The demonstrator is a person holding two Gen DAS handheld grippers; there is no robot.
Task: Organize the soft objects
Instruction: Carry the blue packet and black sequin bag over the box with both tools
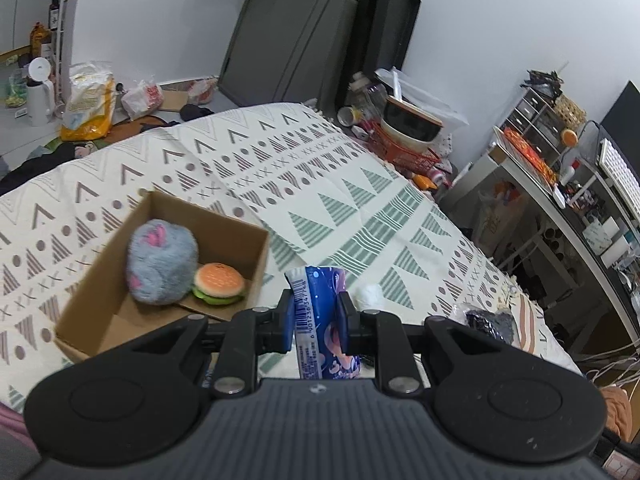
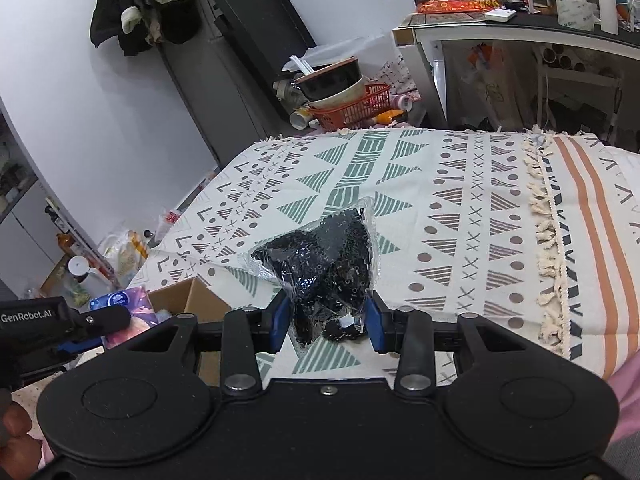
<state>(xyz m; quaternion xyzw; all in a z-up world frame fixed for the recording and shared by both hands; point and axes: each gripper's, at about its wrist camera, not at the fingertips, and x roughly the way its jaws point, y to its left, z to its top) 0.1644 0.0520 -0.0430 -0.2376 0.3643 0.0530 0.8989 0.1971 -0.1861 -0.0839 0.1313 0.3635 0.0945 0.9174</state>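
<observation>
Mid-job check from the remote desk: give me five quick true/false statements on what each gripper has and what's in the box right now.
1. The left gripper is shut on the blue tissue pack. True.
2. The cardboard box holds nothing. False: a grey plush toy and a burger toy lie inside it.
3. The right gripper has its fingers either side of the bagged black item. True, though whether they are pressing it cannot be told.
4. The tissue pack is already in the box. False: it is held outside the box, to its right.
5. The bagged black item lies on the patterned cloth. True.
</observation>
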